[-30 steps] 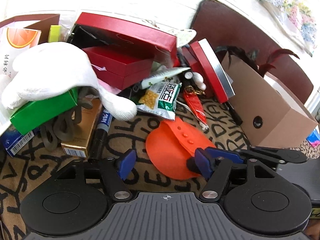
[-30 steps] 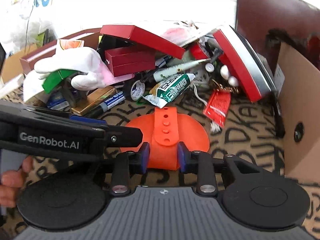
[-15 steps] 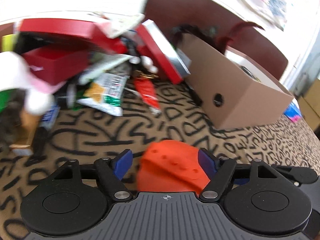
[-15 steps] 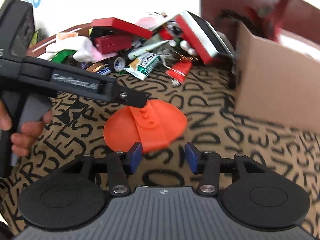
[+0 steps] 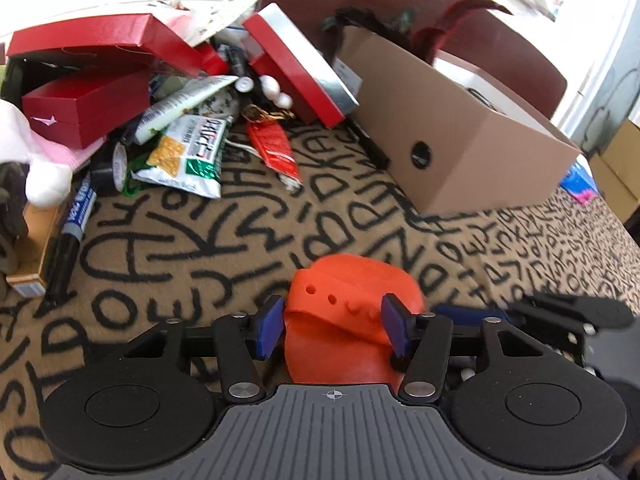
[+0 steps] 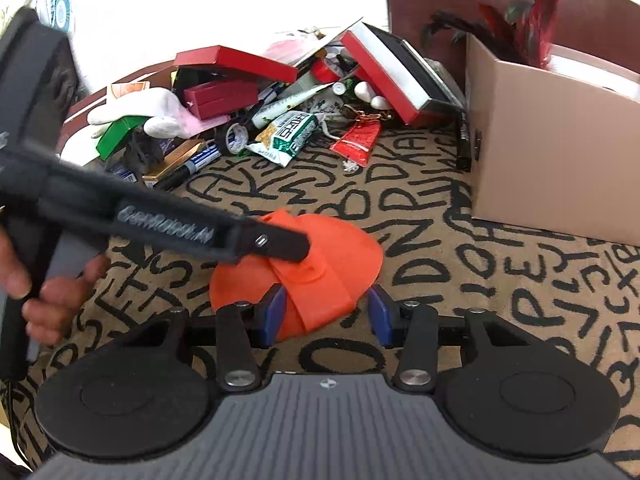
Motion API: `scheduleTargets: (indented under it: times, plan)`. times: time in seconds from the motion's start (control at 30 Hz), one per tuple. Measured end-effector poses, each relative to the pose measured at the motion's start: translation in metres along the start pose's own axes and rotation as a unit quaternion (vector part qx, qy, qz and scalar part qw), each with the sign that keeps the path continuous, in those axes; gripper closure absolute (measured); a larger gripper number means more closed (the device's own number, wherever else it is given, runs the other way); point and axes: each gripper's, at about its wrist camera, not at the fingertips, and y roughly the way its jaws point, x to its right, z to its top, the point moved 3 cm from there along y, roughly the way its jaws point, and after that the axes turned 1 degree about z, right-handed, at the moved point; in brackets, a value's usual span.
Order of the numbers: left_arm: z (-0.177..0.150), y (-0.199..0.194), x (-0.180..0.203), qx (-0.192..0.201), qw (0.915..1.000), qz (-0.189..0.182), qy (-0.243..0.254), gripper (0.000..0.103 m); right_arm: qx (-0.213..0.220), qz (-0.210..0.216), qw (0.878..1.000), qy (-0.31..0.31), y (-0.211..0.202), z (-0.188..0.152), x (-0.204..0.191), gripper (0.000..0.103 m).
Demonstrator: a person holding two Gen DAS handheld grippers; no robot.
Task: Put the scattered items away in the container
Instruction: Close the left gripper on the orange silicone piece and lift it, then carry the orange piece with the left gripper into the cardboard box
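Orange cap [image 5: 352, 292], tan cloth [image 5: 200, 248] lettered in black, brown box [image 5: 460, 136], blue-padded black tongs [image 5: 332, 324].

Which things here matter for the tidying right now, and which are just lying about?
In play:
- orange disc, between the closing left gripper
- right gripper, closing, the disc's edge between its fingers
- cardboard box, the container

Lying about for now:
- snack packet
- red boxes
- blue marker
- red pouch
- tape roll
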Motion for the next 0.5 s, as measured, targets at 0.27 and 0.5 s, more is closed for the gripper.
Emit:
scheduleTargets:
  times: [0.27,0.5]
  plan:
    - [0.004,0.003,-0.004,0.005,0.9998,-0.005,-0.018,0.034,-0.006,0.001,1.0,0.007,-0.004,-0.008,-0.003,0.052]
    - [0.005,0.006,-0.003,0.0,1.0,0.002,0.001,0.038,0.004,0.003,1.0,0.021,0.005,-0.003,-0.001,0.051]
